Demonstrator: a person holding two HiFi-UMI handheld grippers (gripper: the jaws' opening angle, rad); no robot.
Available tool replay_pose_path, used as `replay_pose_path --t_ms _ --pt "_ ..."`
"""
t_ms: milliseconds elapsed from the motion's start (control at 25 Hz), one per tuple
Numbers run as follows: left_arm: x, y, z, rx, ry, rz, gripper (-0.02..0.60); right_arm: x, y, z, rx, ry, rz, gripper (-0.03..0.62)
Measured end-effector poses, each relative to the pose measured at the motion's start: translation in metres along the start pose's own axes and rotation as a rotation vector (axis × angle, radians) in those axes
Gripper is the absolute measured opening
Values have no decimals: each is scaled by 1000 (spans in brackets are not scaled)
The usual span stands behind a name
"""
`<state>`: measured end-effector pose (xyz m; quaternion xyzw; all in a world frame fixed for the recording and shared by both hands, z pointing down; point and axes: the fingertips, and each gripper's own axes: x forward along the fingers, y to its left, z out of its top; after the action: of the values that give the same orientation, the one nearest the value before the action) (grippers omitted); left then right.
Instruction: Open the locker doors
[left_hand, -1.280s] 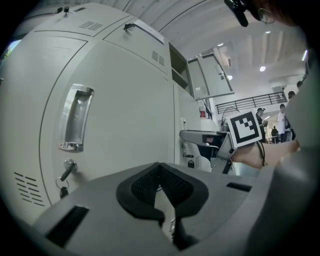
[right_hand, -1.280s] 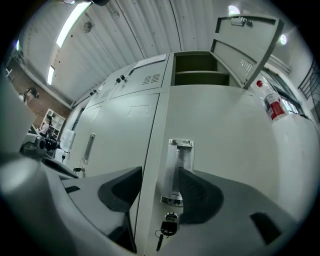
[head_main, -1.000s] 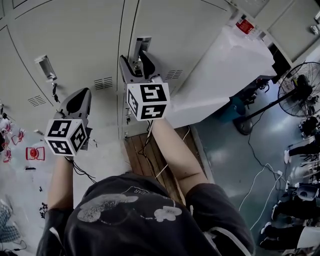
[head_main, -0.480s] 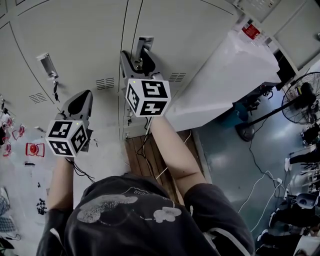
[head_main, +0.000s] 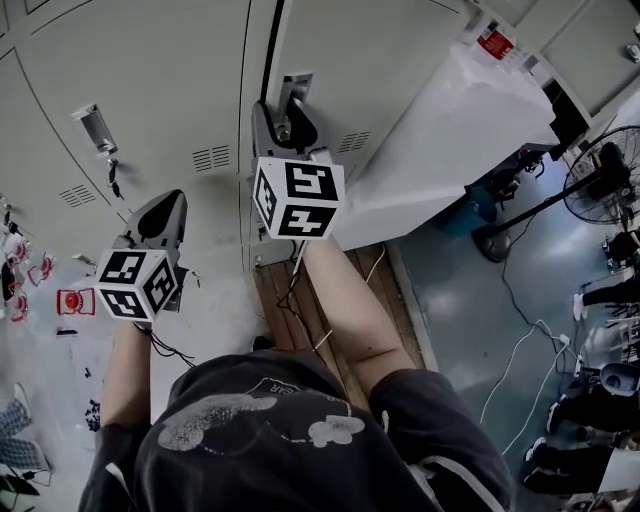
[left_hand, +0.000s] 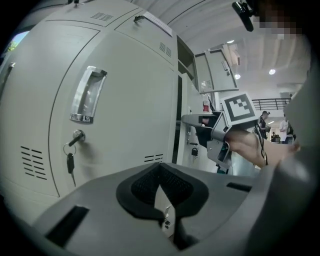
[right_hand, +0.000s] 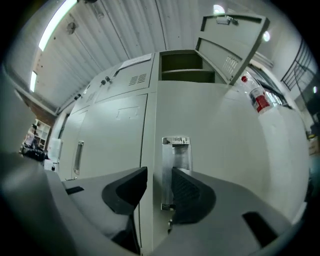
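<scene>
We faced the bank of lockers (head_main: 150, 60). Right of the handle (right_hand: 175, 152), a swung-out door (head_main: 450, 130) jutted over the floor (head_main: 470, 300), so open room lay only beyond its far edge. The locker door (head_main: 380, 50) carrying the handle showed a dark seam along its left edge. The right tongs (right_hand: 160, 180) sat at the handle. Their jaws were narrowed and had just been closing, and they clamped its left rim and the door's edge. Well left of the handle, the left tongs (left_hand: 162, 187) hung clear with jaws together and empty, before a neighbouring door (left_hand: 125, 90) with a key (left_hand: 70, 162) dangling from its lock.
</scene>
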<state>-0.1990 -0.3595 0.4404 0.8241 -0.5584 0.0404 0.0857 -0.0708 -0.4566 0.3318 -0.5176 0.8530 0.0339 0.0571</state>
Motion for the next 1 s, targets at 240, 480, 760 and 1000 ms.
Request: replay_pose_path --t_ms 240,480,760,1000 --pt "0 -13 -1 20 27 -75 9 -21 -5 2 -2 22 -53 132" --pt "-4 -27 3 42 26 -144 9 -40 -7 5 15 52 -21 132" --pt "-3 -44 5 49 21 -210 9 -66 -11 10 -44 34 -62 144" --pt "-2 -55 2 51 27 -262 9 -91 -18 15 -40 16 -115 144"
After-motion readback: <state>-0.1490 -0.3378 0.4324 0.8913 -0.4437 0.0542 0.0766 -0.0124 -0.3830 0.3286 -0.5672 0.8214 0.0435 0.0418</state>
